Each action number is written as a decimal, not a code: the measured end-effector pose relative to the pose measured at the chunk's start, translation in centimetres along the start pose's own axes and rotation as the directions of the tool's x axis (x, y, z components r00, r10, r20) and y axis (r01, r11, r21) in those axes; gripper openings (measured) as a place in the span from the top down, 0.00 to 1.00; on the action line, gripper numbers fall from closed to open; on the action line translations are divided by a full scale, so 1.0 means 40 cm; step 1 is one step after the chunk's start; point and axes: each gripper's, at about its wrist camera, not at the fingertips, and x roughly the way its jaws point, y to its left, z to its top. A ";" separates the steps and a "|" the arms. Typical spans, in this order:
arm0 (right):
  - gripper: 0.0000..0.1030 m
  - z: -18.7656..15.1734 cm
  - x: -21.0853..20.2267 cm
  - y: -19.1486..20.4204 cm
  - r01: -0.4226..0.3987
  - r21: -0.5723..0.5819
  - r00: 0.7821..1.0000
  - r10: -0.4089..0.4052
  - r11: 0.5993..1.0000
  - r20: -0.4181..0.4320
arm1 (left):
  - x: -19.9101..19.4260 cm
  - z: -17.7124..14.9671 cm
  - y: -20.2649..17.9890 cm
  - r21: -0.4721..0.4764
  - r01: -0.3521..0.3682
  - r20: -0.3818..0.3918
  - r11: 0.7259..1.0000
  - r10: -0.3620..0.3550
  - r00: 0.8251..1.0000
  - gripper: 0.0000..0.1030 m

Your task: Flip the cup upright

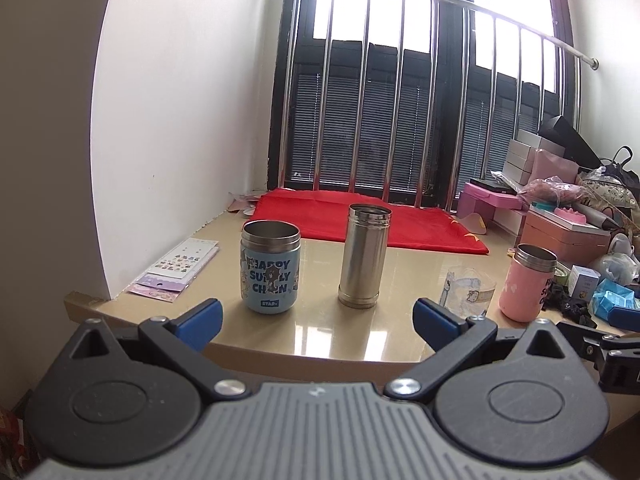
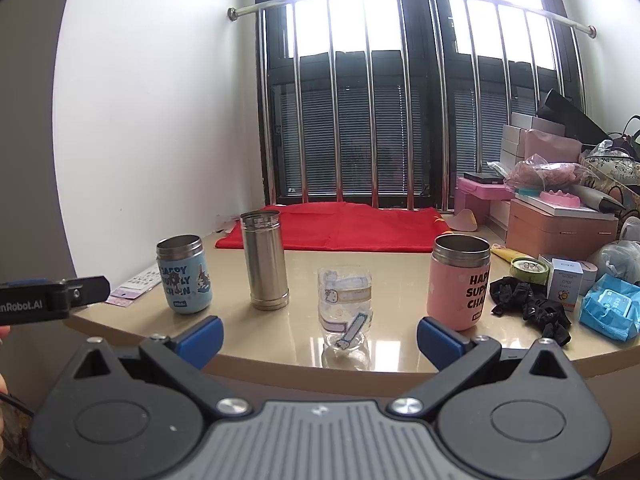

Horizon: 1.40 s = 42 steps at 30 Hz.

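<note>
A clear glass cup with Hello Kitty stickers point(image 2: 345, 305) stands on the beige table with its narrow end down, between the steel tumbler and the pink cup; it also shows in the left wrist view point(image 1: 466, 292). My right gripper point(image 2: 320, 336) is open and empty, just in front of the glass at the table's near edge. My left gripper point(image 1: 316, 320) is open and empty, in front of the blue cup point(image 1: 270, 272) and the steel tumbler point(image 1: 363, 256). The pink cup point(image 2: 460, 282) stands upright to the right.
A red cloth point(image 2: 332, 228) lies at the back by the barred window. Sticker sheets point(image 1: 176, 266) lie at the left. Boxes, bags, a black cloth point(image 2: 528, 306) and blue packets point(image 2: 612, 310) crowd the right side. The wall is at the left.
</note>
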 end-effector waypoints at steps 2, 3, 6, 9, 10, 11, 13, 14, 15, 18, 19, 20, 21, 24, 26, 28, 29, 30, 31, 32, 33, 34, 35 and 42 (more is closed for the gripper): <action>0.00 -0.001 0.001 -0.002 -0.003 0.000 1.000 0.003 1.000 -0.002 | 0.003 0.000 0.003 0.000 0.002 -0.002 1.000 -0.002 1.000 0.00; 0.00 -0.002 0.001 -0.002 -0.004 0.000 1.000 0.004 1.000 -0.002 | 0.004 -0.001 0.004 0.000 0.002 -0.003 1.000 -0.002 1.000 0.00; 0.00 -0.003 0.000 -0.002 -0.006 0.001 1.000 0.006 1.000 -0.002 | 0.005 -0.003 0.005 0.002 0.003 -0.007 1.000 -0.003 1.000 0.00; 0.00 -0.004 0.000 -0.002 -0.006 0.000 1.000 0.006 1.000 -0.002 | 0.006 -0.006 0.005 0.002 0.005 -0.010 1.000 -0.005 1.000 0.00; 0.00 -0.004 0.000 -0.002 -0.006 0.000 1.000 0.006 1.000 -0.002 | 0.006 -0.006 0.005 0.002 0.006 -0.011 1.000 -0.006 1.000 0.00; 0.00 -0.005 0.000 -0.001 -0.006 0.000 1.000 0.006 1.000 -0.002 | 0.007 -0.006 0.005 0.002 0.006 -0.011 1.000 -0.006 1.000 0.00; 0.00 -0.005 0.000 -0.001 -0.005 0.000 1.000 0.005 1.000 -0.002 | 0.006 -0.007 0.007 0.003 0.008 -0.010 1.000 -0.008 1.000 0.00; 0.00 -0.004 0.000 -0.002 -0.005 0.001 1.000 0.005 1.000 -0.002 | 0.006 -0.007 0.007 0.003 0.008 -0.010 1.000 -0.008 1.000 0.00; 0.00 -0.005 0.001 -0.001 -0.005 0.001 1.000 0.005 1.000 -0.002 | 0.006 -0.007 0.007 0.003 0.009 -0.010 1.000 -0.009 1.000 0.00; 0.00 -0.004 0.001 -0.002 -0.005 0.001 1.000 0.005 1.000 -0.002 | 0.006 -0.008 0.007 0.003 0.010 -0.010 1.000 -0.010 1.000 0.00; 0.00 -0.005 0.001 -0.002 -0.005 0.001 1.000 0.005 1.000 -0.002 | 0.005 -0.009 0.008 0.003 0.010 -0.010 1.000 -0.010 1.000 0.00; 0.00 -0.004 0.001 -0.002 -0.005 0.001 1.000 0.005 1.000 -0.002 | 0.005 -0.009 0.008 0.003 0.011 -0.010 1.000 -0.011 1.000 0.00; 0.00 -0.005 0.001 -0.001 -0.005 0.001 1.000 0.005 1.000 -0.002 | 0.005 -0.009 0.007 0.003 0.010 -0.010 1.000 -0.010 1.000 0.00; 0.00 -0.005 0.001 -0.002 -0.005 0.001 1.000 0.005 1.000 -0.002 | 0.005 -0.009 0.007 0.002 0.010 -0.011 1.000 -0.010 1.000 0.00; 0.00 -0.005 0.001 -0.002 -0.006 0.001 1.000 0.006 1.000 -0.002 | 0.005 -0.010 0.009 0.001 0.011 -0.012 1.000 -0.011 1.000 0.00; 0.00 -0.005 0.001 -0.002 -0.005 0.001 1.000 0.005 1.000 -0.002 | 0.006 -0.012 0.009 0.002 0.012 -0.012 1.000 -0.012 1.000 0.00; 0.00 -0.005 0.001 -0.002 -0.006 0.001 1.000 0.006 1.000 -0.002 | 0.006 -0.011 0.008 0.002 0.012 -0.012 1.000 -0.012 1.000 0.00; 0.00 -0.005 0.001 -0.002 -0.005 0.001 1.000 0.005 1.000 -0.003 | 0.006 -0.012 0.010 0.003 0.013 -0.012 1.000 -0.013 1.000 0.00; 0.00 -0.004 0.002 -0.001 -0.004 0.002 1.000 0.004 1.000 -0.003 | 0.005 -0.013 0.009 0.004 0.014 -0.011 1.000 -0.014 1.000 0.00; 0.00 -0.004 0.002 -0.001 -0.004 0.002 1.000 0.004 1.000 -0.002 | 0.005 -0.014 0.009 0.004 0.015 -0.011 1.000 -0.015 1.000 0.00; 0.00 -0.004 0.002 -0.001 -0.004 0.002 1.000 0.004 1.000 -0.003 | 0.006 -0.014 0.008 0.005 0.016 -0.011 1.000 -0.016 1.000 0.00; 0.00 -0.004 0.003 -0.001 -0.004 0.002 1.000 0.004 1.000 -0.003 | 0.006 -0.014 0.008 0.006 0.016 -0.012 1.000 -0.016 1.000 0.00; 0.00 -0.004 0.002 -0.001 -0.004 0.002 1.000 0.004 1.000 -0.003 | 0.006 -0.014 0.009 0.006 0.017 -0.012 1.000 -0.017 1.000 0.00; 0.00 -0.004 0.003 -0.001 -0.004 0.002 1.000 0.004 1.000 -0.003 | 0.007 -0.014 0.010 0.006 0.020 -0.010 1.000 -0.020 1.000 0.00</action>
